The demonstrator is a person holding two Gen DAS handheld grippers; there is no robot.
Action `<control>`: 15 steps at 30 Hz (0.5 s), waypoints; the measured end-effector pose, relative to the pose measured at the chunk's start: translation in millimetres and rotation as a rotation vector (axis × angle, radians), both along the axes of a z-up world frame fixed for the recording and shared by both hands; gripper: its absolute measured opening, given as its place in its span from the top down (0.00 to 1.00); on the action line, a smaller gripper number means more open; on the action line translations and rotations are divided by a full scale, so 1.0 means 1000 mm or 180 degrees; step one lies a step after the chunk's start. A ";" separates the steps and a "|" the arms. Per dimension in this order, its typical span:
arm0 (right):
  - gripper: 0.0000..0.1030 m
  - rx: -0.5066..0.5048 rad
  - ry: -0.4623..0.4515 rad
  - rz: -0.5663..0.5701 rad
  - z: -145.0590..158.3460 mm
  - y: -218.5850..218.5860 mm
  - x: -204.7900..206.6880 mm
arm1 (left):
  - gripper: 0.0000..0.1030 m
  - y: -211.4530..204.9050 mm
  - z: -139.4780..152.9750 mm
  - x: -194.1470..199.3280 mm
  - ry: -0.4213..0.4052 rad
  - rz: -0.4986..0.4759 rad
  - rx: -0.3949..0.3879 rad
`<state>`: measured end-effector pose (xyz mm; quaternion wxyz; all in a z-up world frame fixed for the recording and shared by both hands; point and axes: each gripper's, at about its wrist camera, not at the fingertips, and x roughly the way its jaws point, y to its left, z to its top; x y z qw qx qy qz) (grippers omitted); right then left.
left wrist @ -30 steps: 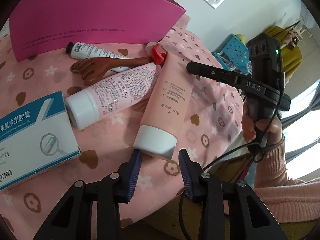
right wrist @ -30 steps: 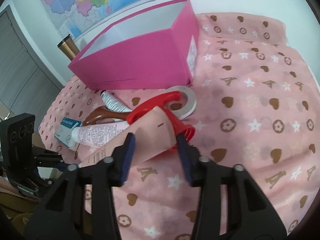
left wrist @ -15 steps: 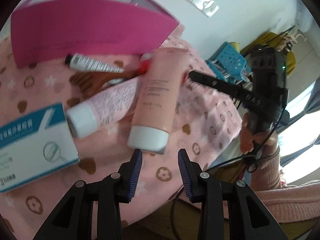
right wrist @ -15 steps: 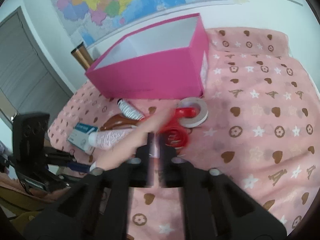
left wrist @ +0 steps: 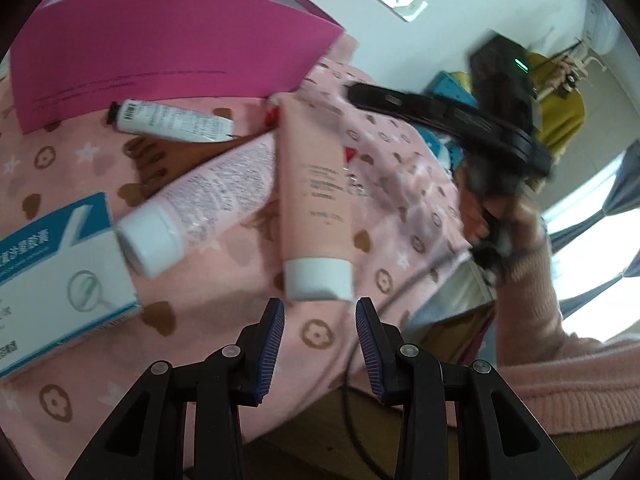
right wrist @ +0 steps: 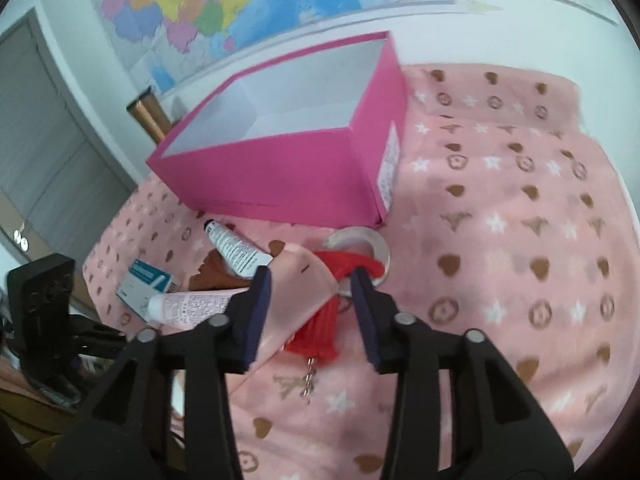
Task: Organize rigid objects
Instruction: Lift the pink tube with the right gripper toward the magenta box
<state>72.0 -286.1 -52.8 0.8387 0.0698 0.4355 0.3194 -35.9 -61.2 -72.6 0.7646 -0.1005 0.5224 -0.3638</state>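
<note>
While the right gripper (right wrist: 310, 286) has just been opening, its ribbed blue pads straddle the flat crimped end of a smooth peach tube (right wrist: 298, 292) without pressing it. The tube lies on a soft pink patterned cloth (right wrist: 500, 240), across a red clip (right wrist: 340, 264), near an open glossy magenta box (right wrist: 280, 176). The left gripper (left wrist: 320, 320) hovers narrow and empty just short of the tube's white cap (left wrist: 318, 278).
</note>
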 end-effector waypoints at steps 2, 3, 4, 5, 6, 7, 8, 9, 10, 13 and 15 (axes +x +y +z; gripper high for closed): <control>0.55 -0.0032 0.0032 0.0085 -0.004 0.007 0.010 | 0.64 -0.004 -0.001 -0.002 0.0031 -0.0062 -0.0005; 0.55 -0.0013 0.0078 0.0149 -0.007 0.011 0.016 | 0.64 -0.006 -0.002 -0.003 0.0064 -0.0083 -0.0011; 0.55 -0.0033 0.0098 0.0173 -0.009 0.013 0.021 | 0.64 -0.007 -0.003 -0.003 0.0082 -0.0095 -0.0021; 0.55 -0.0050 0.0115 0.0211 -0.011 0.016 0.023 | 0.64 -0.007 -0.004 -0.003 0.0106 -0.0105 -0.0045; 0.55 -0.0065 0.0151 0.0297 -0.014 0.019 0.025 | 0.64 -0.007 -0.005 -0.002 0.0132 -0.0104 -0.0077; 0.56 -0.0079 0.0165 0.0329 -0.015 0.021 0.025 | 0.64 -0.009 -0.005 -0.001 0.0151 -0.0100 -0.0093; 0.56 -0.0106 0.0185 0.0377 -0.016 0.023 0.025 | 0.64 -0.009 -0.006 0.000 0.0170 -0.0093 -0.0105; 0.61 -0.0130 0.0195 0.0431 -0.016 0.024 0.023 | 0.64 -0.009 -0.006 0.001 0.0193 -0.0067 -0.0112; 0.64 -0.0167 0.0180 0.0447 -0.016 0.025 0.021 | 0.64 -0.008 -0.008 0.004 0.0229 -0.0054 -0.0127; 0.69 -0.0221 0.0144 0.0424 -0.016 0.020 0.016 | 0.64 -0.004 -0.011 0.009 0.0306 -0.0007 -0.0137; 0.70 -0.0193 0.0141 0.0381 -0.015 0.014 0.014 | 0.65 -0.005 -0.011 0.012 0.0305 0.0042 -0.0124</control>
